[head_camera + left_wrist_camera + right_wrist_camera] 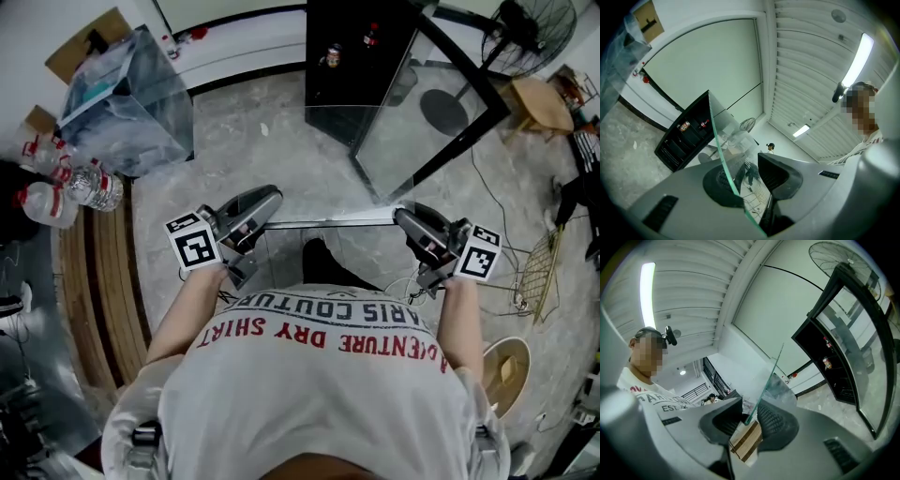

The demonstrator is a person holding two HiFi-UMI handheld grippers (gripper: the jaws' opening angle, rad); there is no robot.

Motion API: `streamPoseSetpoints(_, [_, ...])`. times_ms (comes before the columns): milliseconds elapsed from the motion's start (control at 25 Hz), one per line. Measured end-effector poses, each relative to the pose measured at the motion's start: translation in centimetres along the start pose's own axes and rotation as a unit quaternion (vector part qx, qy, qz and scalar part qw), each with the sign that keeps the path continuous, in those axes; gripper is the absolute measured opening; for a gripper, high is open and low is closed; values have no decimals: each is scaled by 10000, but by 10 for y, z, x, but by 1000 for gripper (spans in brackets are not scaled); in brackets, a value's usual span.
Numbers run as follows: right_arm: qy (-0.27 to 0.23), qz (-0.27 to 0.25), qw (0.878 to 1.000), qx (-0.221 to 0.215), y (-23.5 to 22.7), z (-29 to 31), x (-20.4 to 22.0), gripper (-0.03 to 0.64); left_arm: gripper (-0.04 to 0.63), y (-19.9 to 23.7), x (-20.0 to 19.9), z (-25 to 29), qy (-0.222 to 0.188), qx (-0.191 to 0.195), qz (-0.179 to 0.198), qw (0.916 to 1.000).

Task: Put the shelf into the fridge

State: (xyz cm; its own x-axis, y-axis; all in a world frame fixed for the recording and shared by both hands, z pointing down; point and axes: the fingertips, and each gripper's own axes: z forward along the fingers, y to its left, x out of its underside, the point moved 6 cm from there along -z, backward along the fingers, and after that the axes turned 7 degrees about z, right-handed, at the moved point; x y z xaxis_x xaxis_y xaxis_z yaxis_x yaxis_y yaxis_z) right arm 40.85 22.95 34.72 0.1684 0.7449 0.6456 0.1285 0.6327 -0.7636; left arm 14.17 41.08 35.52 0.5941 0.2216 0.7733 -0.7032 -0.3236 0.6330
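A clear glass shelf (pixel 333 223) hangs in the air in front of me, its green edge running between both grippers. My left gripper (pixel 267 208) is shut on its left end, my right gripper (pixel 403 221) on its right end. In the left gripper view the pane (pixel 719 140) passes between the pads of that gripper (pixel 745 183). In the right gripper view the pane (pixel 768 380) sits in the narrow gap of that gripper (pixel 751 420). The black fridge (pixel 356 56) stands ahead with its glass door (pixel 431 103) swung open; cans stand inside it.
A clear plastic bin (pixel 127 94) and water bottles (pixel 66 187) sit at the left by a wooden platform (pixel 94 272). A fan (pixel 534 33), a wooden stool (pixel 542 103) and a wire rack (pixel 539 267) stand at the right. Cables lie on the floor.
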Motion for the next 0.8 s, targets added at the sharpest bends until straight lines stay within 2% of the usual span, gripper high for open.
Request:
streamPoseSetpoints(240, [8,113,9999,9,-37,21,-23,87,103,35,-15,20,70,-171,17,9998])
streamPoseSetpoints(800, [-36,621,9979,181,-156,84,-117,89,109,162,-88,112,471,-410,-188,9979])
